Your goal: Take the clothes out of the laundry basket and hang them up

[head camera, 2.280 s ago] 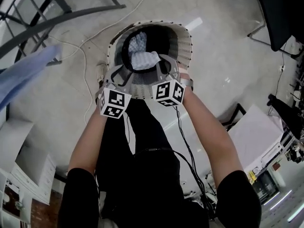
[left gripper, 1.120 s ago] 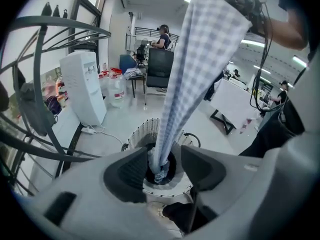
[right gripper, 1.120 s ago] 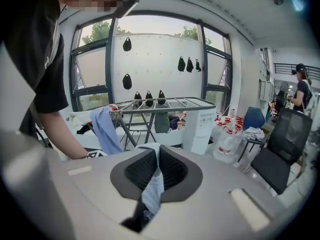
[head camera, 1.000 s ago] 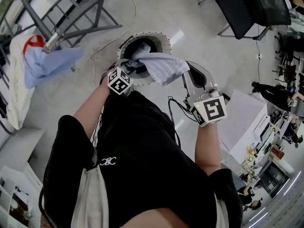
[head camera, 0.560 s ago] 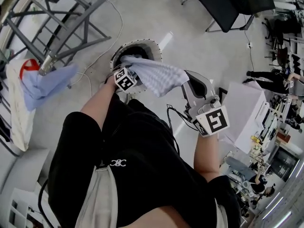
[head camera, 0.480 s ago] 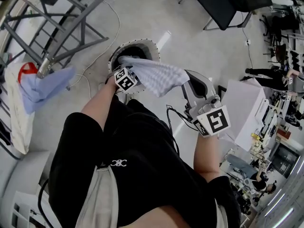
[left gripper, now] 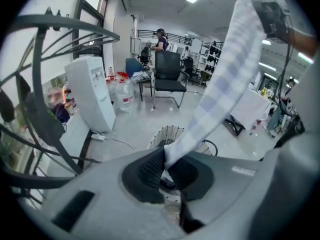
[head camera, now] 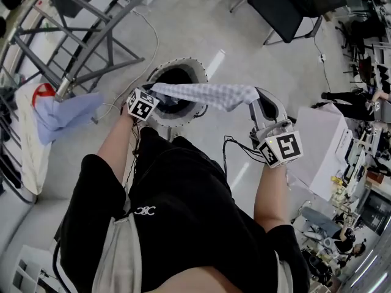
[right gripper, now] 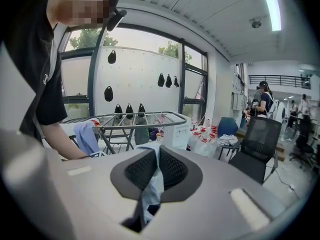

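Grey floor fills the head view; one laundry basket (head camera: 198, 66) sits near twelve o'clock; one drying rack (head camera: 91, 35) stands at ten o'clock with one blue garment (head camera: 64, 112) on it; one checked cloth (head camera: 208, 94) is stretched over the basket between two grippers, left gripper (head camera: 156, 90) at its nine o'clock, right gripper (head camera: 253, 97) at its three o'clock, both arms reaching forward.

Left gripper view: the jaws have just closed and pinch the cloth's end.

Right gripper view: the jaws are closed on the other end.
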Available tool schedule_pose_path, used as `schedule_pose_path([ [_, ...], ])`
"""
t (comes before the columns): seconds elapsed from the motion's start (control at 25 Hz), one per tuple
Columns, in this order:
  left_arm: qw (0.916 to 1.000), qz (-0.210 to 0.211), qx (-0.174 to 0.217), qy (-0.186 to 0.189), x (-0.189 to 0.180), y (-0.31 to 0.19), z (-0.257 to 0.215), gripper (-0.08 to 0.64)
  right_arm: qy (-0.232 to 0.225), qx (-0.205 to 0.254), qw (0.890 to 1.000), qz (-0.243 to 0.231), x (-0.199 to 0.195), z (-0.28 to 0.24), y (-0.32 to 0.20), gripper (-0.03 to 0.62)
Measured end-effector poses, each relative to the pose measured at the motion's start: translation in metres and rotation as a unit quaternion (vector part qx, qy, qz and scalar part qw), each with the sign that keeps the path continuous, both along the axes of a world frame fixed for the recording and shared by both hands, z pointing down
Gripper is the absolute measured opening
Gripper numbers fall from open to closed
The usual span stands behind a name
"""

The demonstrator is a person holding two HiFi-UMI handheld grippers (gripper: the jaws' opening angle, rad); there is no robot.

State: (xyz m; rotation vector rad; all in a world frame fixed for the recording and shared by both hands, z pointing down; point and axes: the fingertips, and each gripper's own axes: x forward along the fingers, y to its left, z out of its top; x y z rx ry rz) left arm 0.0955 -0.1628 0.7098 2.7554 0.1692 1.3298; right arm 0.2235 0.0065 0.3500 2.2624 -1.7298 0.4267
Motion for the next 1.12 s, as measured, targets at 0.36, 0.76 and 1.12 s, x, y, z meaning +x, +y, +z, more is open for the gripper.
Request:
schedule_pose_path([
  [0.36,0.9834,0.031,0.178,0.018,-0.054,-0.053,-0.116,0.011,0.006,0.043,0.999,0.004,0.047,0.000,0.018,0.021],
  [0.76,0.9350,-0.027,0.348,0.063,-0.079,-0.070,-0.275,0.011,0.036,0.067,0.997,-0.029,0.090,-0.014,0.015,0.021],
  [1.12,0.8691,-0.074,0.485,0.060,-0.113,-0.093,-0.393,0.011,0.087,0.089,0.986,-0.112,0.105,-0.047,-0.045,0.021],
])
